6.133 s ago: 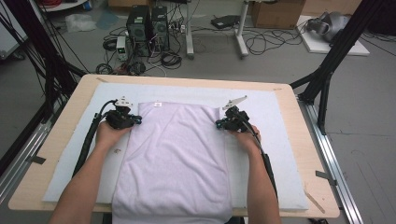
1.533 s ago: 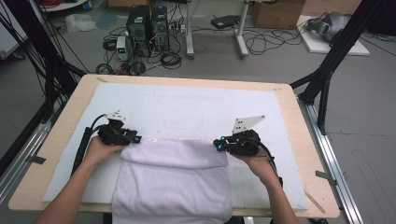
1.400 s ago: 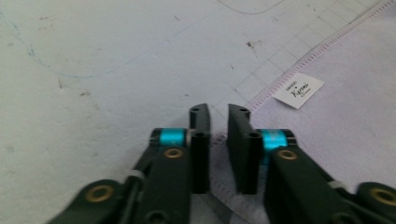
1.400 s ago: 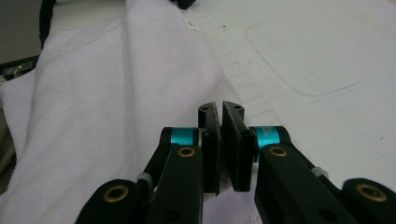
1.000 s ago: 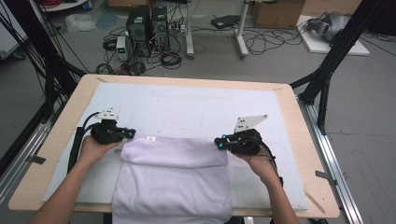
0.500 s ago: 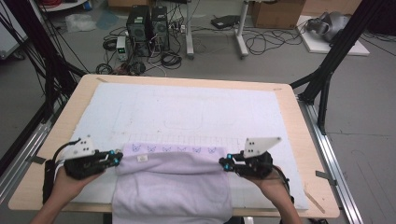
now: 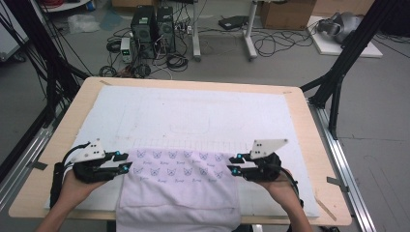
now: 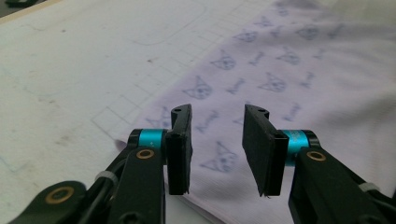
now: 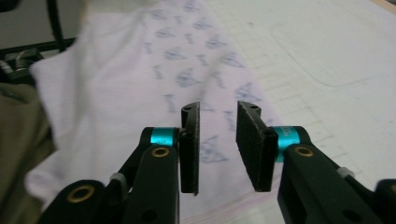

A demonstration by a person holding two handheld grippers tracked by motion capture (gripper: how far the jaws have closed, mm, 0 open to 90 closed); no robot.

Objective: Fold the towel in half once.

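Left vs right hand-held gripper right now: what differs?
The left hand-held gripper sits at the cloth's left edge, the right hand-held gripper at its right edge. The left one's grey plate looks smaller than the right's. Both have just been opening, with nothing clamped between the pads.

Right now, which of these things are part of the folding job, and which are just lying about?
Part of the job:
- pale cloth with cat prints
- left tool, jaws apart
- right tool, jaws apart
- white mat under the cloth

Just lying about:
- computer towers
- floor cables
- cardboard box
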